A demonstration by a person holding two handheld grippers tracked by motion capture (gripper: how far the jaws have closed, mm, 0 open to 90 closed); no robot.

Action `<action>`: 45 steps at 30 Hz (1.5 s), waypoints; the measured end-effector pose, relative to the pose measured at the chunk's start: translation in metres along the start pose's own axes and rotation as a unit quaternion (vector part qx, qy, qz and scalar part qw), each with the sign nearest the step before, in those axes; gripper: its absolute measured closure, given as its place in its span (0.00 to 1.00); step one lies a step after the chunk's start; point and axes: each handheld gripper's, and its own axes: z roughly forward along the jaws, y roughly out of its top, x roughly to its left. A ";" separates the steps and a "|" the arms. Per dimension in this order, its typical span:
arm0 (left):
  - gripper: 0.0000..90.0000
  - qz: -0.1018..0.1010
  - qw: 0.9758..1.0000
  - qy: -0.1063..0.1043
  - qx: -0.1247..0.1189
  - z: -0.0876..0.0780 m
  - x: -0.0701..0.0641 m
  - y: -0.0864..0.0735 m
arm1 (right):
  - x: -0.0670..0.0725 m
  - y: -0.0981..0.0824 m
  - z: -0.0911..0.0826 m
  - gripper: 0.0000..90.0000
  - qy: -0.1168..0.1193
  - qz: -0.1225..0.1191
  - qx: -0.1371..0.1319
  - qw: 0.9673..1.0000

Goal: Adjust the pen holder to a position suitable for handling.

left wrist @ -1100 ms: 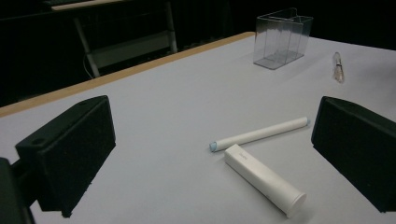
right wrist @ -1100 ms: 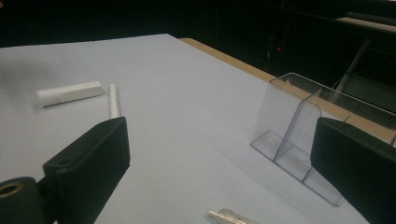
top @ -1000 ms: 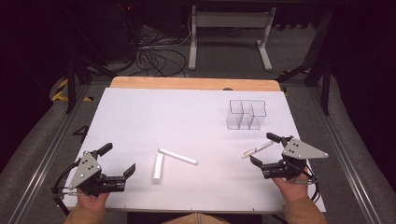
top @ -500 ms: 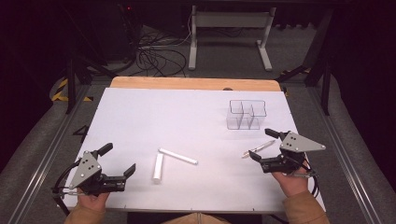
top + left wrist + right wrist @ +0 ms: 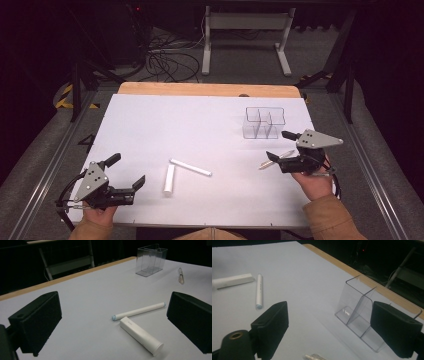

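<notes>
My left gripper (image 5: 127, 170) rests open near the table's front left corner, and nothing sits between its jaws. Ahead of my left gripper (image 5: 115, 305) lie a white marker (image 5: 138, 310) and a white capped tube (image 5: 141, 335); they are the marker (image 5: 190, 167) and tube (image 5: 170, 179) at mid-table. My right gripper (image 5: 278, 145) is open at the right, and its jaws have just been closing slightly. A thin pale pen (image 5: 276, 159) lies by its lower jaw, untouched. Past my right gripper (image 5: 329, 322) stands a clear divided holder (image 5: 362, 315).
The clear holder (image 5: 264, 122) stands at the back right of the white table top (image 5: 200, 125). A wooden strip (image 5: 210, 90) edges the far side. Beyond the strip are a dark floor, cables and a metal stand (image 5: 245, 30).
My right gripper has moved a little away from the person, toward the clear holder, and risen slightly. The pen, marker, tube and left gripper have stayed put.
</notes>
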 end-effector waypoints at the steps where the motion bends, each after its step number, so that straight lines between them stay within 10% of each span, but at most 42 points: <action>1: 0.01 -0.001 1.000 -0.001 0.001 0.000 0.000 0.000 | -0.002 0.000 0.001 0.18 0.000 0.000 0.004 1.000; 45: 0.01 -0.003 1.000 0.000 0.003 0.000 0.001 -0.001 | -0.043 0.028 0.040 0.30 -0.004 -0.008 0.075 0.997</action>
